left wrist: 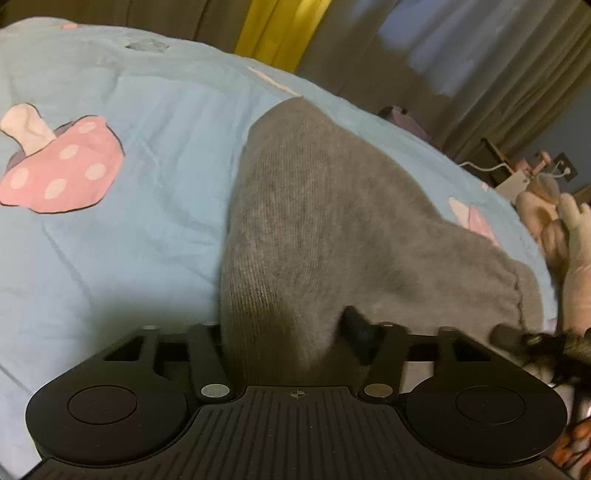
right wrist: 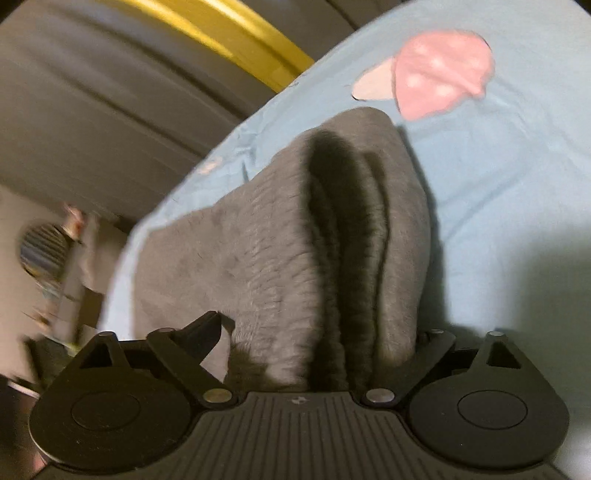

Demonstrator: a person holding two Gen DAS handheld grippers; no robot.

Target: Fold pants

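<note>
1. Grey pants (left wrist: 317, 221) lie on a light blue bedsheet (left wrist: 147, 229); ribbed knit texture; from the left wrist view the cloth runs from the gripper away toward the far edge of the bed, with a hemmed edge off to the right.
2. Left gripper (left wrist: 291, 336): cloth bunched up between the fingers, rising as a fold right at the camera; one dark fingertip shows against the fabric on the right side, the other is buried behind the fold; jaws at a middling gap with pants between them; whether the pads actually press the cloth, cannot tell.
3. Right gripper (right wrist: 325, 347): jaws set fairly wide; several stacked layers of the pants (right wrist: 332, 240) stand between the fingers, a deep dark crease running down the middle of the stack; fingertips hidden behind the fabric; grip or mere straddle, cannot tell.
4. Sheet (right wrist: 498, 184) printed with a pink spotted mushroom (left wrist: 62, 166); same kind of motif (right wrist: 439, 81) in the right wrist view, just beyond the far end of the pants.
5. Surroundings: grey curtains (left wrist: 498, 74) with a yellow strip (left wrist: 273, 29) behind the bed; a pale plush toy (left wrist: 569, 236) at the bed's right edge; right wrist view partly motion-blurred on its left side.
</note>
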